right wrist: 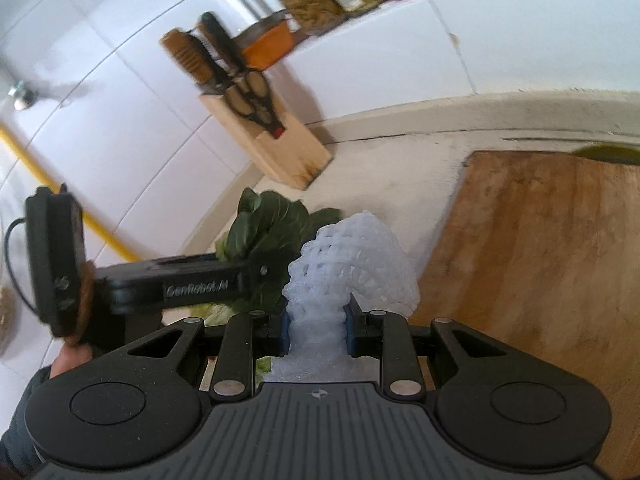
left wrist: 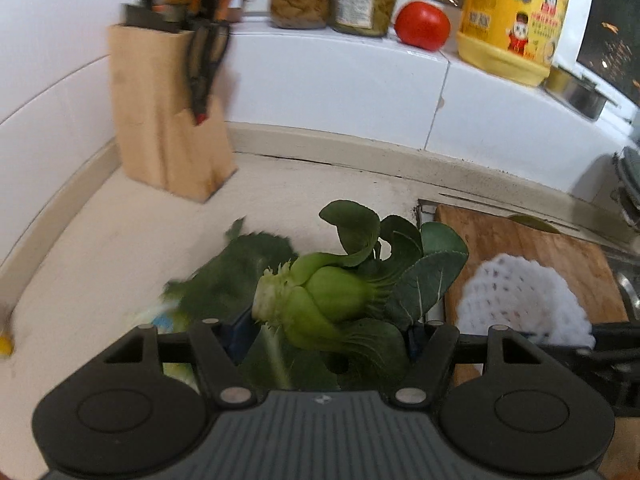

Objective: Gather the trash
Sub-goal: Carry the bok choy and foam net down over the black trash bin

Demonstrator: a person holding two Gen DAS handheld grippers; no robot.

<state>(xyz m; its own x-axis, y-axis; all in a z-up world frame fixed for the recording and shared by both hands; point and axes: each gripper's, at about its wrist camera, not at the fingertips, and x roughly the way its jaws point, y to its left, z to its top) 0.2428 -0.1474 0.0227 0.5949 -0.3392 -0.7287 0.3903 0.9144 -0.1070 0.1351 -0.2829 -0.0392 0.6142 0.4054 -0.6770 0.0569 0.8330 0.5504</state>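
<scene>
White foam net [right wrist: 352, 276] sits pinched in right tongs [right wrist: 316, 330]; left tongs [left wrist: 324, 336] clamp bok choy [left wrist: 332, 296].

A green bok choy head [left wrist: 324, 300], cut base leftward, is held aloft; a white foam net sleeve [right wrist: 352, 264] is pinched upright.

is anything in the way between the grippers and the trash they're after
Nothing visible. The left gripper is already shut on the bok choy, and the right gripper is already shut on the white foam net. No bin is in view.
</scene>
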